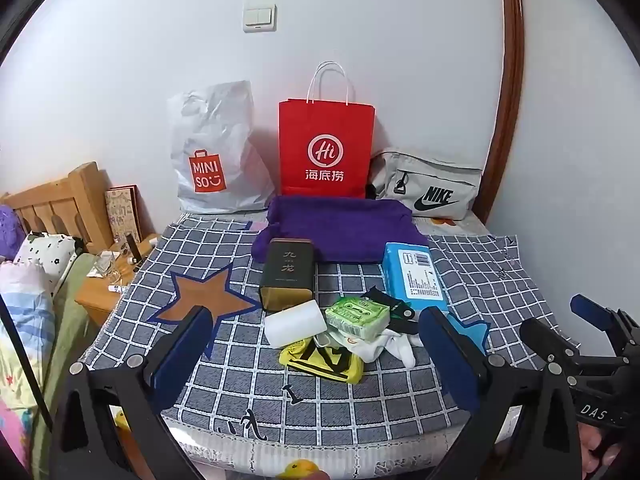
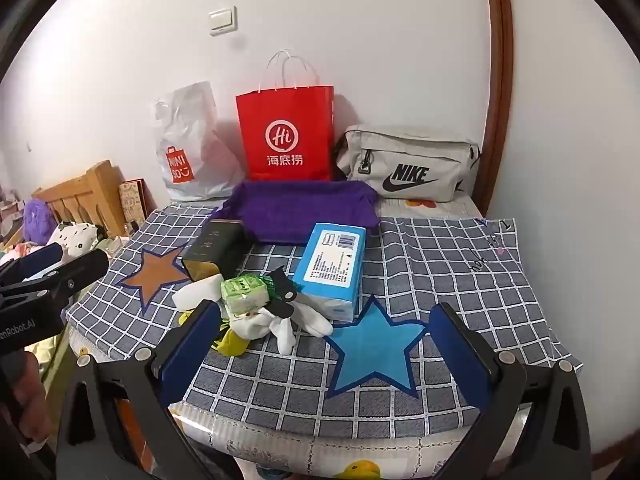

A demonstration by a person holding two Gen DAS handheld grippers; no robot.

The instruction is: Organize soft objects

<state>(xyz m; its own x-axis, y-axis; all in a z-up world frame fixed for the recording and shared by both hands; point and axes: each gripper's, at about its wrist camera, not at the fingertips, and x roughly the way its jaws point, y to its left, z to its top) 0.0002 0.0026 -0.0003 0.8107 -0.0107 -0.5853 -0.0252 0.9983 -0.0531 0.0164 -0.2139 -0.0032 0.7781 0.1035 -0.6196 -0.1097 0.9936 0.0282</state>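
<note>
A pile lies mid-cloth: white socks, a yellow bag, a green tissue pack, a white roll, a black item. A purple towel lies behind, with a dark tin and a blue tissue pack. My left gripper is open just short of the pile. My right gripper is open over the blue star, right of the socks.
A checked cloth covers the bed end. Against the wall stand a Miniso bag, a red paper bag and a grey Nike pouch. A wooden headboard and nightstand are at left.
</note>
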